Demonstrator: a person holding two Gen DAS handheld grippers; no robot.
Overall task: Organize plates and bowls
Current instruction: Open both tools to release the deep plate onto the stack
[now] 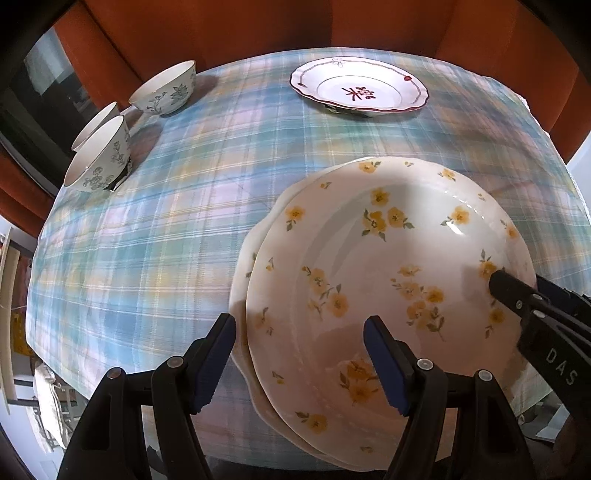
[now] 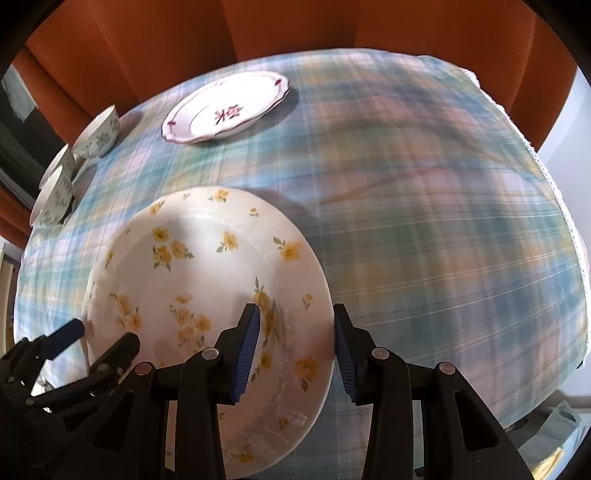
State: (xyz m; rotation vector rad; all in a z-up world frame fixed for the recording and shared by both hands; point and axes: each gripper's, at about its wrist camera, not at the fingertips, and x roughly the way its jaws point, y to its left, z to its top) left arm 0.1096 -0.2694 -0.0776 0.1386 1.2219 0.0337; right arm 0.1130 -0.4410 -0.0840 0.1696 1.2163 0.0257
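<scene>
Two yellow-flowered white plates lie stacked near the table's front edge; the stack also shows in the right wrist view. My left gripper is open, its fingers astride the stack's left rim. My right gripper is open, astride the stack's right rim; one of its fingers shows in the left wrist view over the top plate. A red-trimmed plate sits at the far side, also in the right wrist view. Three green-flowered bowls stand at the far left.
A plaid blue-green tablecloth covers the round table. Orange chair backs ring the far side. The cloth's right half holds no dishes.
</scene>
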